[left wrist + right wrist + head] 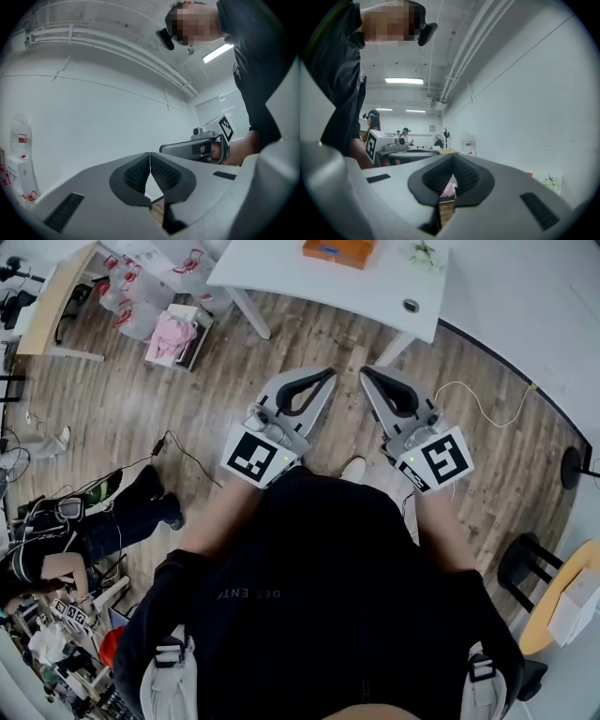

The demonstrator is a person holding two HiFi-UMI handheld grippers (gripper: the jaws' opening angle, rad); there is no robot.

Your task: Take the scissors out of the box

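An orange box (339, 250) lies on the white table (309, 279) at the far side of the head view; no scissors show in any view. I hold both grippers level in front of my chest, above the wooden floor and short of the table. The left gripper (328, 375) (150, 154) is shut, its pads meeting with nothing between them. The right gripper (367, 373) (452, 157) is shut and empty too. The two point forward side by side, tips close together. Each gripper view shows the other gripper off to one side.
A table leg (251, 313) and another leg (394, 348) stand just ahead of the grippers. A pink bundle (172, 334) and bags lie on the floor at far left. A seated person (84, 531) is at left, a cable (483, 404) and a chair (525, 568) at right.
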